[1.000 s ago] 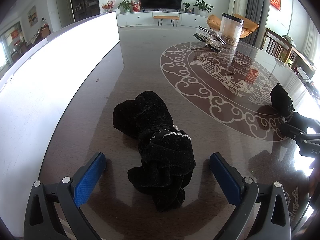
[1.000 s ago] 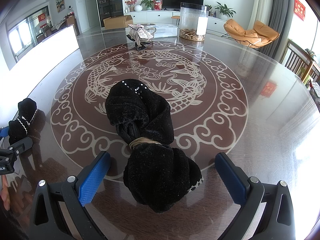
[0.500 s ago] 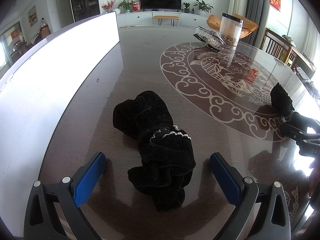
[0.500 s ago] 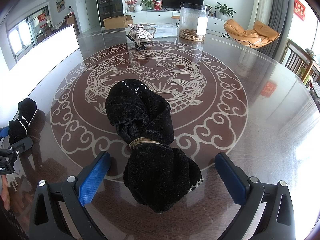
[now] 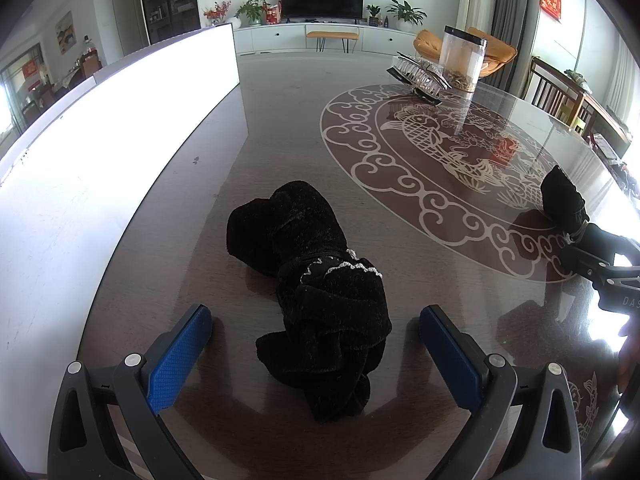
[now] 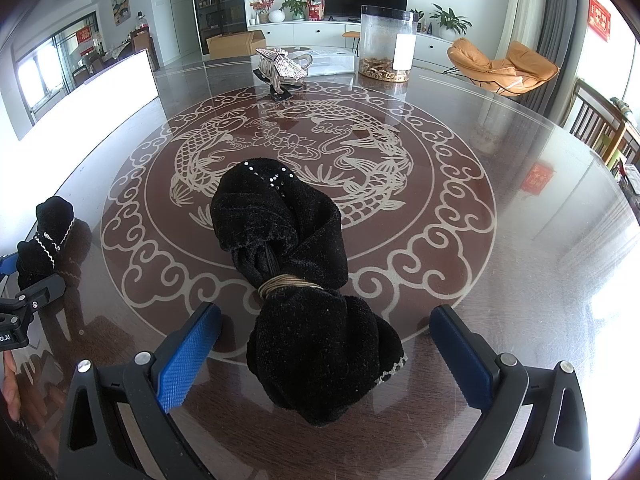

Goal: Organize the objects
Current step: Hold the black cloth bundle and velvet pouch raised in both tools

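Note:
Two black velvet bundles lie on the glossy round table. The one with a white lace trim (image 5: pixel 320 280) rests between the blue pads of my left gripper (image 5: pixel 316 340), which is open and not touching it. The other, tied with a tan cord (image 6: pixel 296 280), lies between the fingers of my right gripper (image 6: pixel 324 348), also open and clear of the cloth. From the left wrist view the cord-tied bundle (image 5: pixel 564 200) and the right gripper's frame show at the right edge. In the right wrist view, the lace-trimmed bundle (image 6: pixel 48 240) appears far left.
A clear cylindrical jar (image 6: pixel 386 46) and a silvery ornament on a stand (image 6: pixel 280 70) sit at the table's far side. A tall white panel (image 5: pixel 100 140) runs along the table's left. Wooden chairs (image 6: pixel 600 128) stand to the right.

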{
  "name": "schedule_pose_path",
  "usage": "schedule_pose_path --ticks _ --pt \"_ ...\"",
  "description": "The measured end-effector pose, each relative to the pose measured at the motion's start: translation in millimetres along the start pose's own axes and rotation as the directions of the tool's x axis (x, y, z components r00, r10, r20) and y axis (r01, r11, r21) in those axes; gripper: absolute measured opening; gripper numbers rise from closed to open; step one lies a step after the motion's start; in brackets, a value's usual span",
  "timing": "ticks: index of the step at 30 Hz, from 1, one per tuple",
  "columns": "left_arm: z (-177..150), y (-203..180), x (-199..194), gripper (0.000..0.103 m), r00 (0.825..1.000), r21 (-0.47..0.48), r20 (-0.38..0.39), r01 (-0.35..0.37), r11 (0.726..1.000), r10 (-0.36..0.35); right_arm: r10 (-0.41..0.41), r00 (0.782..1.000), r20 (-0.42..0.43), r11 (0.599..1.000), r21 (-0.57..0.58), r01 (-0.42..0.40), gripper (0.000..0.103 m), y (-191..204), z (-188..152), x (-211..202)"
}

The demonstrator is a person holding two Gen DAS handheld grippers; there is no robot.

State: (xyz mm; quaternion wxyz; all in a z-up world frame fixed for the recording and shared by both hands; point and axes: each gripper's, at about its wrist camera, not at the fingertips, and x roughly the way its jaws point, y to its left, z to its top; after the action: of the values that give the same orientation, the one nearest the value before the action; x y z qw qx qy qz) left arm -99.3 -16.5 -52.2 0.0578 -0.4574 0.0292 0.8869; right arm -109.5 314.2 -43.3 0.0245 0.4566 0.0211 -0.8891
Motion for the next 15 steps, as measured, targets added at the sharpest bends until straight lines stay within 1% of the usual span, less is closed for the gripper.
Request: schedule_pose_path --ticks 15 --pt "-0.3 -1.3 -0.4 0.103 1.0 0.0 0.001 -0.002 1.0 0.002 0.0 1.0 0.0 1.0 0.0 0.0 0.103 -0.1 0.1 -0.2"
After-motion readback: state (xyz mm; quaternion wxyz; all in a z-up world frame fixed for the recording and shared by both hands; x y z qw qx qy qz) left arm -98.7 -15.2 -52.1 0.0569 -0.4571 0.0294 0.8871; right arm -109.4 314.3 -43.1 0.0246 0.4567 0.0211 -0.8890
